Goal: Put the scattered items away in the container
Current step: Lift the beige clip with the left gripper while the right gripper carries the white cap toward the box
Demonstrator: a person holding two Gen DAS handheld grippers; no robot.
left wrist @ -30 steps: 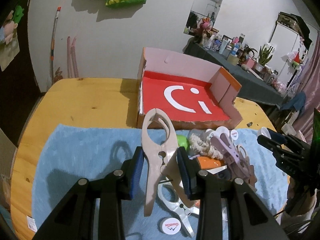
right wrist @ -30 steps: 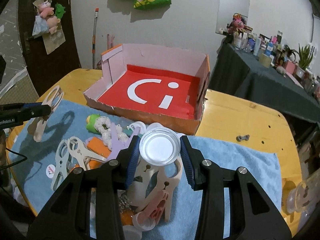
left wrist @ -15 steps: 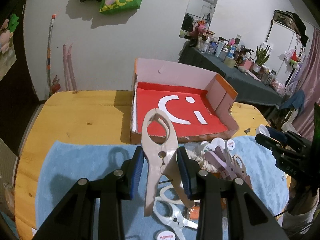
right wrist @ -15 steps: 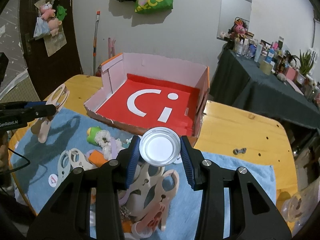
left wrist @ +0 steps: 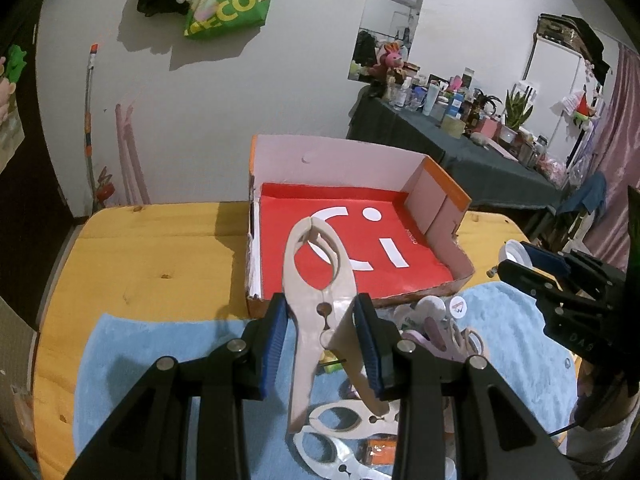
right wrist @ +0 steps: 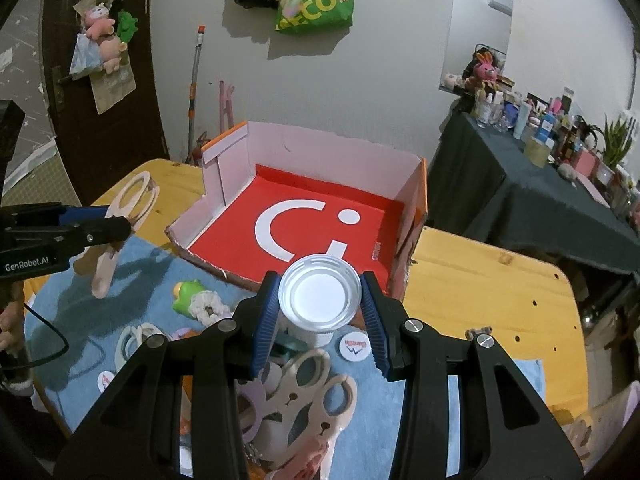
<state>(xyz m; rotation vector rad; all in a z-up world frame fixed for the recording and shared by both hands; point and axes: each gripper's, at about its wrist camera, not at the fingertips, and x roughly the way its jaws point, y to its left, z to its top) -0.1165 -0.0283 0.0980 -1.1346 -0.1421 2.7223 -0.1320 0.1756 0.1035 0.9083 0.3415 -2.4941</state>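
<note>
On the desk (left wrist: 160, 256) sits the red-floored cardboard box (left wrist: 352, 248), the landmark, open-topped, with pale walls; nothing lies inside it. Left gripper (left wrist: 320, 336) nearly closed, clamped on a beige clothes peg (left wrist: 316, 300) held upright, peg tip overlapping the box's near-left part in the left wrist view. Right gripper (right wrist: 320, 312) likewise narrow, pinching a clear plastic cup (right wrist: 320, 296) with its mouth toward the camera, just in front of the box's near wall.

Blue towel (left wrist: 160, 360) lies in front of the box, with the loose items on it.

Left wrist view only: white scissor-shaped pegs (left wrist: 340, 436) under the held peg, and the right gripper seen from the side, off to the right of the box, cup rim just visible.

Right wrist view only: green toy (right wrist: 186, 292) with a cream scrunchie (right wrist: 206, 306) in front of the box's left corner, round logo sticker (right wrist: 354, 346) in front of the box's near wall, just right of the cup, beige bear-shaped pegs (right wrist: 312, 396) in a pile below the gripper. The left gripper appears at the left of the box, its peg hanging clear of the towel. A small bolt (right wrist: 478, 332) rests on bare wood right of the box.
</note>
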